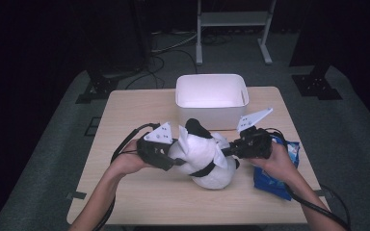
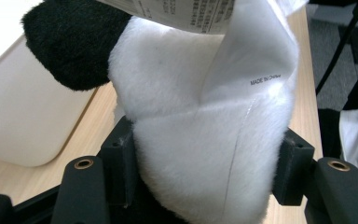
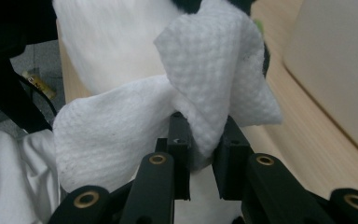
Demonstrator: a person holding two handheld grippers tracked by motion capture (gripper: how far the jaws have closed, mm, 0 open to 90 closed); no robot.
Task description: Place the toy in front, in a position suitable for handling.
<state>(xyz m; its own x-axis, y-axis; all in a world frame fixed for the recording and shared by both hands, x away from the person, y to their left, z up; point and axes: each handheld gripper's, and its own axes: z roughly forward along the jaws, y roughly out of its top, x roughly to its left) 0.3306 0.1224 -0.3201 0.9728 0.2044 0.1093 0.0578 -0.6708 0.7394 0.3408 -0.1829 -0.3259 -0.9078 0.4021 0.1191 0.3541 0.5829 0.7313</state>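
Note:
A white plush toy point(image 1: 207, 161) with black parts hangs just above the middle of the wooden table point(image 1: 125, 120). My left gripper point(image 1: 176, 156) comes at it from the left. In the left gripper view my left gripper point(image 2: 205, 168) is shut on the toy's white fur point(image 2: 200, 130), one pad pressing each side, and a printed label point(image 2: 191, 14) hangs above. My right gripper point(image 1: 229, 150) meets the toy from the right. In the right gripper view my right gripper point(image 3: 205, 149) is shut on a crumpled white wipe point(image 3: 121, 135) that lies against the toy point(image 3: 116, 42).
A white bin point(image 1: 211, 77) stands just behind the toy, near the table's far edge; its wall is close in both gripper views point(image 2: 23, 112) point(image 3: 335, 60). A blue packet point(image 1: 291, 149) lies on the table under the right hand. Cables and frame legs are on the floor beyond.

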